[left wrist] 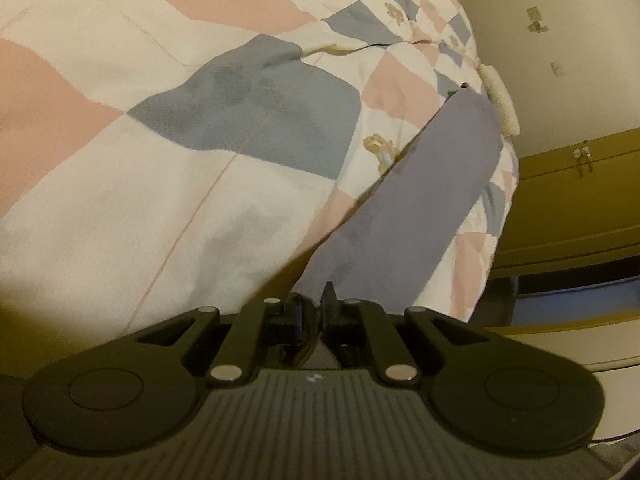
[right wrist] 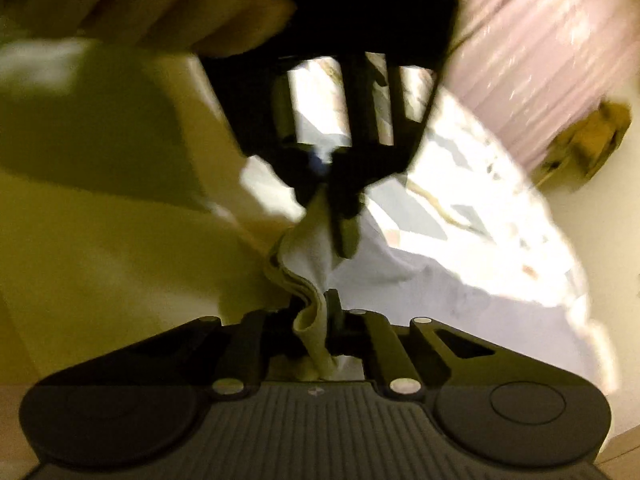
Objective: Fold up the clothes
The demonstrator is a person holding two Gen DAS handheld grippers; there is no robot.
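Cream walls (left wrist: 560,20) behind, I lift a checked garment (left wrist: 200,100) clear to fold it, my left tongs (left wrist: 312,316) and right tongs (right wrist: 316,320) both closed, pinching its edge.

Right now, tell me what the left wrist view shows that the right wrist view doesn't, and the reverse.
Left only: checked quilt in sharp view, cupboard. Right only: the left hand-held gripper opposite, a hand on it, pink curtain. Both: the lilac garment, each hand-held gripper shut on it; the right hand-held gripper pinches a bunched edge.
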